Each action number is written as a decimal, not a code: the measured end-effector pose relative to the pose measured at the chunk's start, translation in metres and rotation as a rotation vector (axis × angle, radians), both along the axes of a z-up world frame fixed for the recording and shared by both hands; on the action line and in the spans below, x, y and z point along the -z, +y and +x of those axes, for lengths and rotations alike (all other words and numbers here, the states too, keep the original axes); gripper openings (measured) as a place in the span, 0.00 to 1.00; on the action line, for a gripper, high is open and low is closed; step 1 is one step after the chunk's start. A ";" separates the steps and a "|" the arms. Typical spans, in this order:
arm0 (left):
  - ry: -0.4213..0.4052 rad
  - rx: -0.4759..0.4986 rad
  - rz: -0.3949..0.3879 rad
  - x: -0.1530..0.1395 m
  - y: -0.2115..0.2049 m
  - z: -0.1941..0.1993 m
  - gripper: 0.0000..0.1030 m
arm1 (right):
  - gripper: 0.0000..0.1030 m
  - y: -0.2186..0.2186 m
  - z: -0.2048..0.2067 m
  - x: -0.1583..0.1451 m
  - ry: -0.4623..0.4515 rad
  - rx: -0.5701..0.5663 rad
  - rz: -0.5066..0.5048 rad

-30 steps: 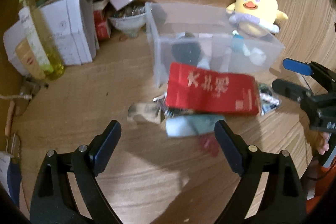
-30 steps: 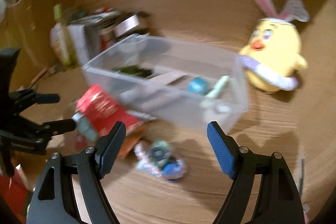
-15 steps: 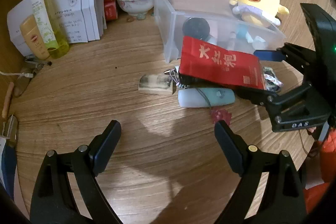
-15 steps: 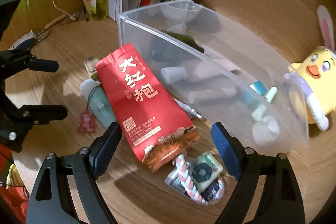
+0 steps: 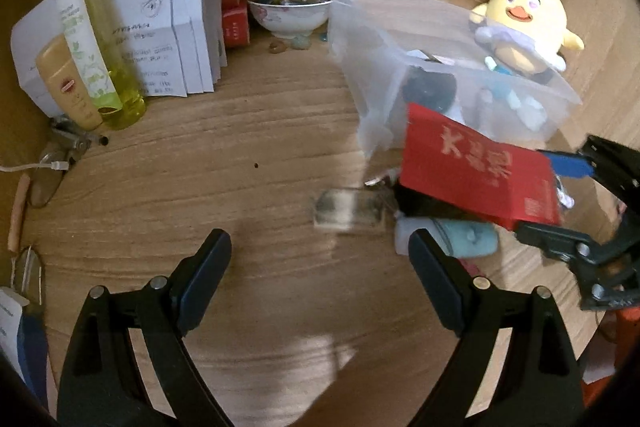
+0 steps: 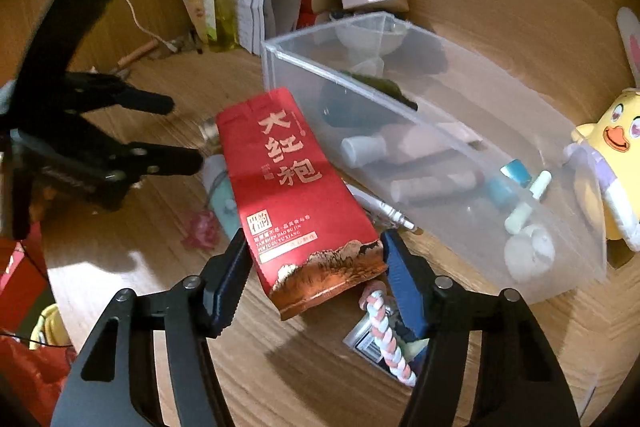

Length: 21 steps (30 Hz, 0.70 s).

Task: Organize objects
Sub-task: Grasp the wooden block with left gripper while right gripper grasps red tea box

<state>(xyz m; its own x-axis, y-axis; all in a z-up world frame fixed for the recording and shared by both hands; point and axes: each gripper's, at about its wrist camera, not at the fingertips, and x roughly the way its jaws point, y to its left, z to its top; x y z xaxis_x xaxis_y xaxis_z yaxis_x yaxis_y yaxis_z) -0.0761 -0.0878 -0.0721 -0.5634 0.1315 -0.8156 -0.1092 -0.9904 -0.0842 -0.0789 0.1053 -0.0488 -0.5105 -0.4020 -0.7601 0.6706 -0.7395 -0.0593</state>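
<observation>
Your right gripper (image 6: 314, 281) has the lower end of the red tea packet (image 6: 292, 195) between its jaws, which are closing; the blue pads sit at the packet's two side edges, though whether they press yet is unclear. Just beyond the right jaw lies the clear plastic bin (image 6: 404, 107), holding small bottles and tubes. Under that jaw, a pink-and-white braided cord (image 6: 384, 335) rests on a small card. Past the bin's far end stands the yellow chick plush (image 6: 612, 155). Your left gripper (image 5: 320, 283) is spread wide with nothing in it, hovering over bare wooden table (image 5: 240, 167); ahead of its right jaw lie a small blurred item (image 5: 348, 207) and a pale blue tube (image 5: 460, 235)
</observation>
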 end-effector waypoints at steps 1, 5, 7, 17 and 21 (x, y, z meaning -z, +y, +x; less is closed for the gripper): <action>0.001 -0.006 0.007 0.000 -0.002 -0.001 0.88 | 0.56 0.001 0.003 -0.003 0.007 0.001 -0.012; -0.005 -0.005 0.036 0.002 -0.004 -0.006 0.78 | 0.54 0.008 0.013 -0.017 0.040 0.014 -0.058; -0.003 -0.001 0.039 0.002 -0.003 -0.008 0.76 | 0.53 0.012 0.016 -0.023 0.050 0.025 -0.084; 0.015 0.051 0.048 -0.001 0.006 -0.008 0.58 | 0.52 0.045 0.023 -0.049 0.076 0.121 -0.195; -0.005 0.057 0.055 -0.001 0.004 -0.010 0.43 | 0.52 0.057 0.026 -0.058 0.094 0.155 -0.223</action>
<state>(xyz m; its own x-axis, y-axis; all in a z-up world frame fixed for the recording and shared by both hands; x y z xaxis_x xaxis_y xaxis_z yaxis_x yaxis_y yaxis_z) -0.0866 -0.0841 -0.0709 -0.5495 0.2075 -0.8093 -0.1647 -0.9766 -0.1385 -0.0525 0.1626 0.0093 -0.6426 -0.4660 -0.6082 0.5480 -0.8343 0.0603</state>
